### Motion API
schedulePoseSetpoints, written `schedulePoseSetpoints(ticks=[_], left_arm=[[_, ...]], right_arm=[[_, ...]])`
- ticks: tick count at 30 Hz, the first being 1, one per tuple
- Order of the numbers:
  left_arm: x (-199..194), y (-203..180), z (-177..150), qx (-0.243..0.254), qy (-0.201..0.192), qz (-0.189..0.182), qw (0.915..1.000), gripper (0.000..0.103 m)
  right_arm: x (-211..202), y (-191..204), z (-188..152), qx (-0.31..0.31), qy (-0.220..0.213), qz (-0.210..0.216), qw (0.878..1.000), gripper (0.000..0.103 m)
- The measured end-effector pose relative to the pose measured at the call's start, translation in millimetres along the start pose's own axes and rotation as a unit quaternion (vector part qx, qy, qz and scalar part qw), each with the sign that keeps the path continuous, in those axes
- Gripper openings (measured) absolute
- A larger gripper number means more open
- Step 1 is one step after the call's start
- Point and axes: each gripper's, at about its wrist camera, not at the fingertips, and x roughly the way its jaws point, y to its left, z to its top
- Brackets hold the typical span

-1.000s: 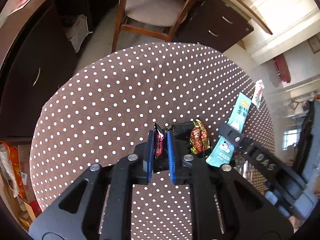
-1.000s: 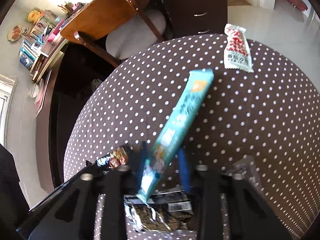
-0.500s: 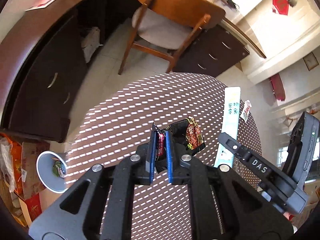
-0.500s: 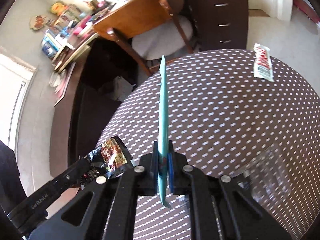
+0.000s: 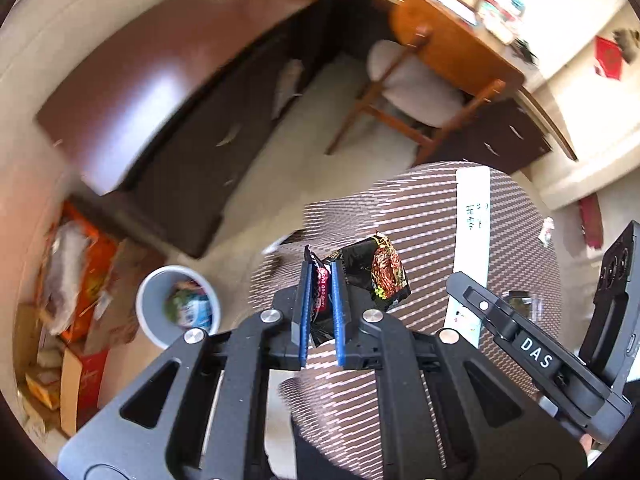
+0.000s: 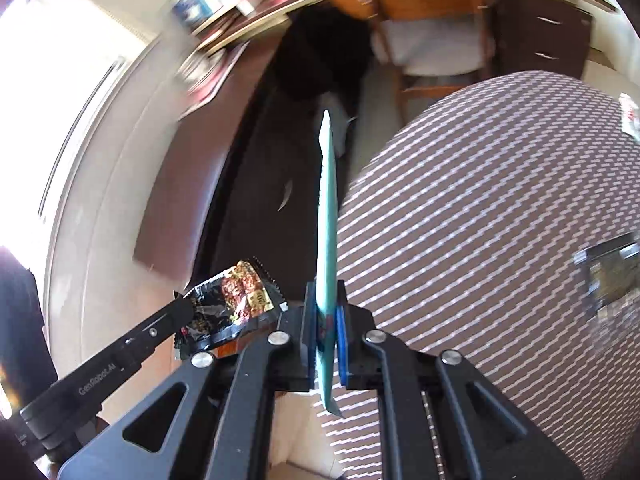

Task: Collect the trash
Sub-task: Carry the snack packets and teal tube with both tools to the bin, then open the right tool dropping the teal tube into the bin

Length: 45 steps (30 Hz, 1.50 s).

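The long teal wrapper (image 6: pixel 327 216) stands edge-on, long axis running straight out ahead of the right gripper (image 6: pixel 325 334), whose fingers are clamped on its lower end; the crumpled black snack wrapper (image 5: pixel 370 276) is pinched between the fingers of the left gripper (image 5: pixel 320 304). Both are held off the dotted tabletop (image 6: pixel 500 208), so this looks like the carry step. Next, each must be brought over the bin (image 5: pixel 178 306) on the floor and let go.
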Motion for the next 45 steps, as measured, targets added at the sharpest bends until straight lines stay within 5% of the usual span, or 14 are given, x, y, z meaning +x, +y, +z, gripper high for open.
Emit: schedulePoseSetpoints(ticks=[9, 21, 37, 40, 45], left_arm=[[-39.8, 117.4, -38.9, -0.041, 0.002, 0.070, 0.9967, 0.010], [-63.3, 209.9, -74.4, -0.093, 0.010, 0.100, 0.9906, 0.010], [-81.5, 295.8, -113.6, -0.194, 0.012, 0.123, 0.9732, 0.010], [-83.0, 301.6, -117.9, -0.200, 0.013, 0.124, 0.9717, 0.010], [-82.2, 301.3, -116.3, -0.204, 0.015, 0.123, 0.9712, 0.010]], right_arm=[[47.9, 111.0, -56.2, -0.074, 0.070, 0.035, 0.994, 0.008], [100.1, 195.6, -110.2, -0.141, 0.144, 0.039, 0.979, 0.008], [149.5, 263.7, -140.3, -0.196, 0.174, 0.034, 0.964, 0.012], [154.2, 269.1, -140.0, -0.200, 0.171, 0.027, 0.964, 0.023], [153.4, 271.5, -139.8, -0.207, 0.167, 0.025, 0.964, 0.026]])
